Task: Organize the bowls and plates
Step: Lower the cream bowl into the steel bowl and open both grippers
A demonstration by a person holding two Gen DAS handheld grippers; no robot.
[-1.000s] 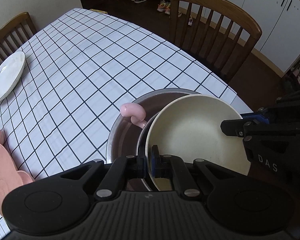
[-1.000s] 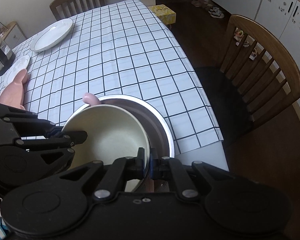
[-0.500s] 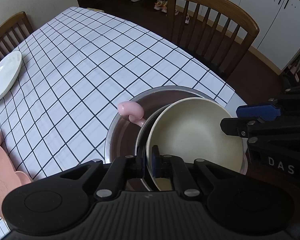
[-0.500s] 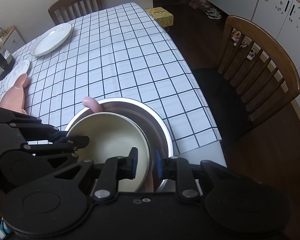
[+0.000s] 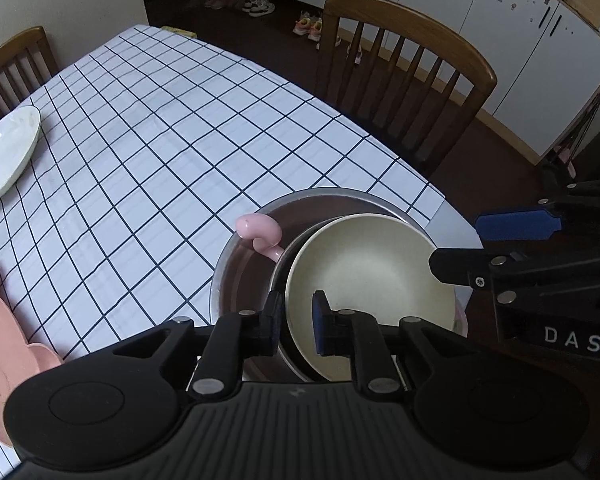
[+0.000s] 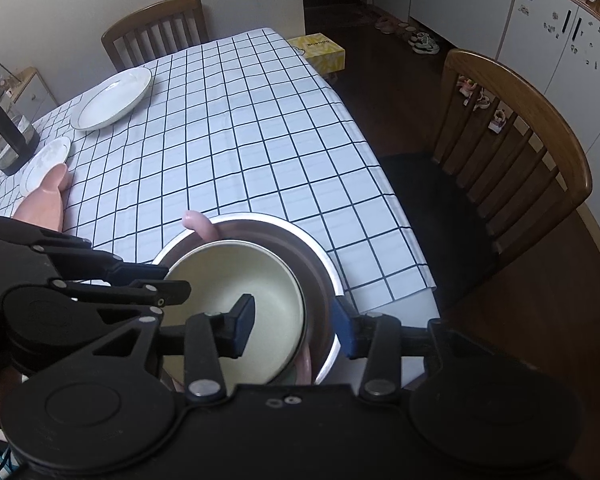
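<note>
A cream bowl [image 5: 372,280] sits nested inside a large steel bowl [image 5: 244,280] at the table's near corner; a pink handled piece [image 5: 260,232] lies under it against the steel rim. My left gripper [image 5: 298,320] is slightly open, its jaws straddling the cream bowl's near rim without pinching it. My right gripper [image 6: 296,324] is wide open, one finger over the cream bowl [image 6: 236,284], the other outside the steel bowl [image 6: 300,240]. A large white plate [image 6: 112,98] and a small white plate [image 6: 46,158] lie at the far left.
A pink plate [image 5: 0,344] lies at the left near edge. A glass kettle [image 6: 6,136] stands beyond the small plate. Wooden chairs [image 6: 512,152] stand on the right side and at the far end. The checked tablecloth [image 6: 228,136] covers the table.
Both grippers have let go of the cream bowl: the right jaws opened wide, the left opened a little. The bowl now rests lower inside the steel bowl.
</note>
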